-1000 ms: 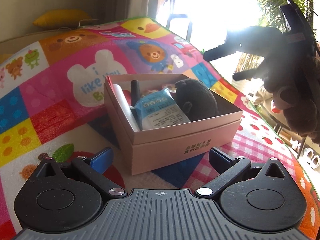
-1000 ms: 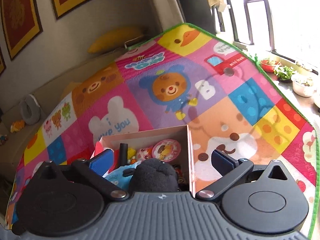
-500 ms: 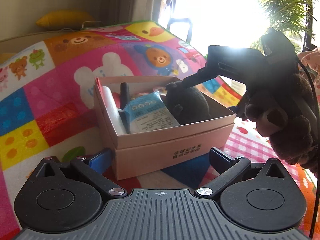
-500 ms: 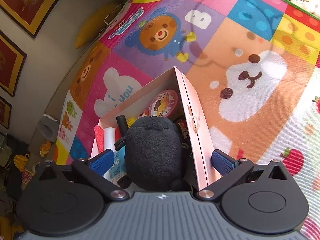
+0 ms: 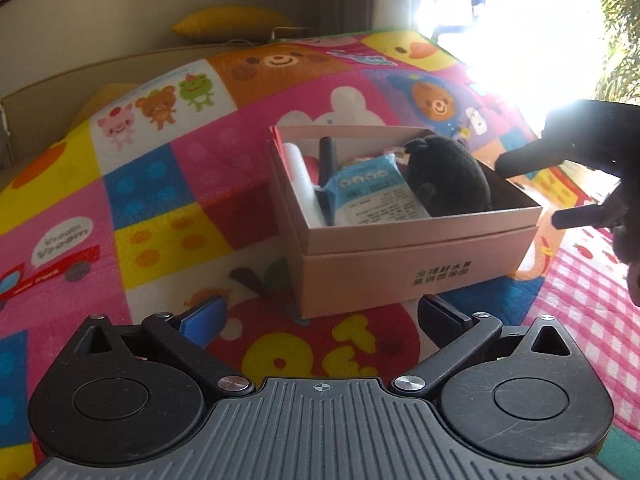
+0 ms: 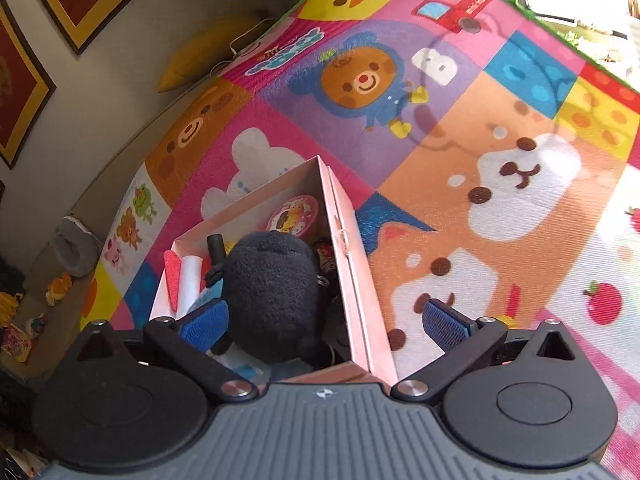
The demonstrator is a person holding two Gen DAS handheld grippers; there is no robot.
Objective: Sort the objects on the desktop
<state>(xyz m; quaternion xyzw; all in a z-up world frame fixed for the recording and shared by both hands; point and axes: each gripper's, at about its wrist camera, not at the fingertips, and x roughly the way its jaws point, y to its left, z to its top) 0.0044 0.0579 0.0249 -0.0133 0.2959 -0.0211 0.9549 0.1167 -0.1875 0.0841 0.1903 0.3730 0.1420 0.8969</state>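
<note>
Drawn back and to the right since half a second ago: right gripper [image 5: 528, 194], then poised over the box, now clear of its right-hand wall. Left view shifted too, with the box further off and more to the right.

Left to right, from the left wrist: bright cartoon mat [image 5: 160, 200] with no loose object showing on it. Left gripper [image 5: 320, 314] low over the mat, fingers spread wide, holding nothing, stopped short of the near wall of the pink box [image 5: 400, 256]. Inside the box, a white roll [image 5: 300, 176] against the left wall, then a black stick [image 5: 328, 152] standing on end, then a blue packet [image 5: 372, 192] propped on a slant, then the black plush [image 5: 448, 180] at the right end, resting on the other contents. Beyond it the right gripper, fingers apart and empty.

From the right wrist: plush [image 6: 272, 292] lying just below and ahead, somewhat left of centre between the spread fingers of the right gripper [image 6: 324, 320], long axis running away along the box's length. Round tin [image 6: 294, 214] past it at the far end. Box wall [image 6: 352, 280] straight ahead.

Judging by this, plush dropped off and let go; right side far nearer to it than the left, should any nudging be wanted. Otherwise, time to look for the next stray item, none being visible here.
</note>
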